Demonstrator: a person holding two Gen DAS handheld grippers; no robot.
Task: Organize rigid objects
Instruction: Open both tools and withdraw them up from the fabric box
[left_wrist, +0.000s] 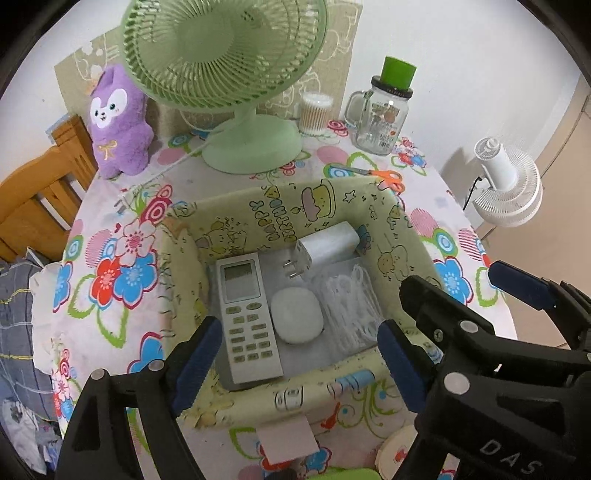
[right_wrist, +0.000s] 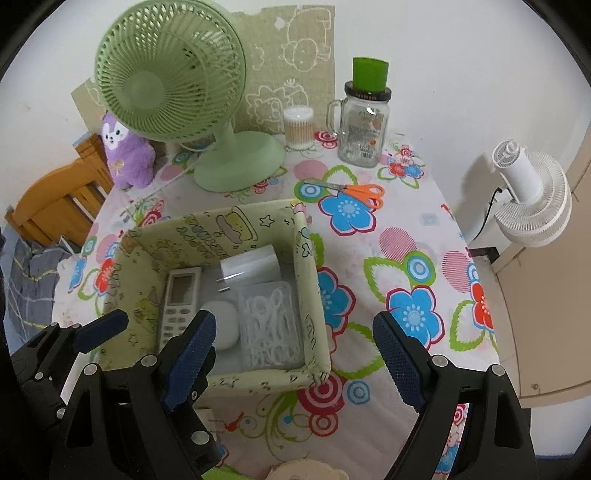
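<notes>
Both tongs, left (left_wrist: 297, 360) and right (right_wrist: 291, 354), hung spread and empty over the fabric box (left_wrist: 184, 236); the scissors (right_wrist: 351, 192) behind it looked awkward, flat blades could slip.

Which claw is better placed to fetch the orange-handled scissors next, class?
Right, probably. The scissors lie beyond the fabric box's right wall, ahead of the open, empty right claw; the left claw hangs over the box.

Fabric box (left_wrist: 402, 236) packed with four rigid items

A white remote (left_wrist: 248, 321) lies flat along its left wall, a white oval case (left_wrist: 297, 319) beside it, a clear tray of white floss picks (left_wrist: 351, 310) at right, a white plug adapter (left_wrist: 325, 249) behind.
</notes>
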